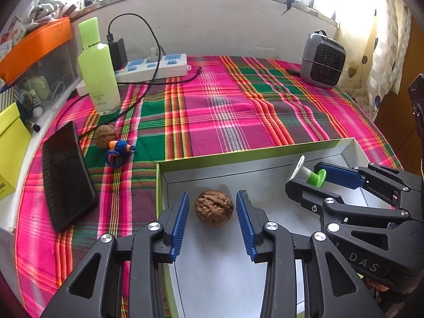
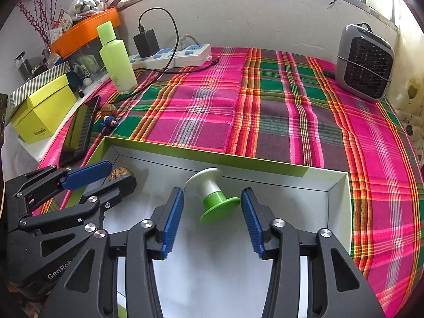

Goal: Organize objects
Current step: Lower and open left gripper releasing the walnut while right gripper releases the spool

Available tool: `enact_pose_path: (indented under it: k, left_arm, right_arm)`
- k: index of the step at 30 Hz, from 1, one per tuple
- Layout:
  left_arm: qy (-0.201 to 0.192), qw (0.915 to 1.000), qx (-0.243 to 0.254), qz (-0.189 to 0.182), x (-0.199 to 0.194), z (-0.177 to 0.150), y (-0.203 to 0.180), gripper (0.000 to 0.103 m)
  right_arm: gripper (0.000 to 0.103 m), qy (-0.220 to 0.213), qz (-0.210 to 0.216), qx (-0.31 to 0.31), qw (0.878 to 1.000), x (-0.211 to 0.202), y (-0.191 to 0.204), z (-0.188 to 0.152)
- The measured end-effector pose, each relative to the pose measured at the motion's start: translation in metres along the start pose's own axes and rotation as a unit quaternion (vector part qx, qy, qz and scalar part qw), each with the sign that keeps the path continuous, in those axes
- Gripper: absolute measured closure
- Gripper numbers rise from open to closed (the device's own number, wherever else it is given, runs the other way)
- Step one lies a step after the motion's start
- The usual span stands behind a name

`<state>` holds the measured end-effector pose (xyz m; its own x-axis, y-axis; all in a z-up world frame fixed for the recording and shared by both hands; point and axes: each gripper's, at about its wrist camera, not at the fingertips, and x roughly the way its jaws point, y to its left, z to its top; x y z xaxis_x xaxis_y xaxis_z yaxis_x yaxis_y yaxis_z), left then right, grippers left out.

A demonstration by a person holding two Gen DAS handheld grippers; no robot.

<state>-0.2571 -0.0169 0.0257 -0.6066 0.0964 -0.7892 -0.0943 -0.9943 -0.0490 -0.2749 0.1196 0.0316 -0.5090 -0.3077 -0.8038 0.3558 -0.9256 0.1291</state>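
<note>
A shallow box with a green rim (image 1: 238, 156) and a white floor lies on the plaid cloth. A brown walnut (image 1: 214, 208) rests on that floor between the blue pads of my left gripper (image 1: 212, 196), with a gap on each side, so the jaws stand open. To its right a green and white spool (image 2: 212, 196) lies on its side in the same box (image 2: 212, 156). My right gripper (image 2: 212, 194) straddles the spool, open, its pads close to the two flanges. A second walnut (image 1: 105, 135) and a blue knitted toy (image 1: 120, 147) sit on the cloth at the left.
A dark phone (image 1: 67, 175) lies left of the box. Behind stand a green bottle (image 1: 98, 66), a power strip (image 1: 153, 67) with a charger and cables, and a grey heater (image 1: 323, 61) at the back right. A yellow-green carton (image 2: 45, 111) and clutter line the left edge.
</note>
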Motion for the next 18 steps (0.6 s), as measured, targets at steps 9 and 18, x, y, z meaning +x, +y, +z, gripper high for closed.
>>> enact_pose_path:
  k: [9,18]
  left_arm:
    - [-0.007,1.0,0.001,0.002,-0.014,-0.005,0.0,0.061]
    - [-0.023,0.9996,-0.013,-0.002,-0.037,-0.012,0.005,0.06]
  right_arm:
    - [0.052,-0.011,0.002,0.019,1.0,-0.011,-0.006,-0.002]
    - [0.052,-0.028,0.004,0.025,0.999,-0.028,-0.002,-0.011]
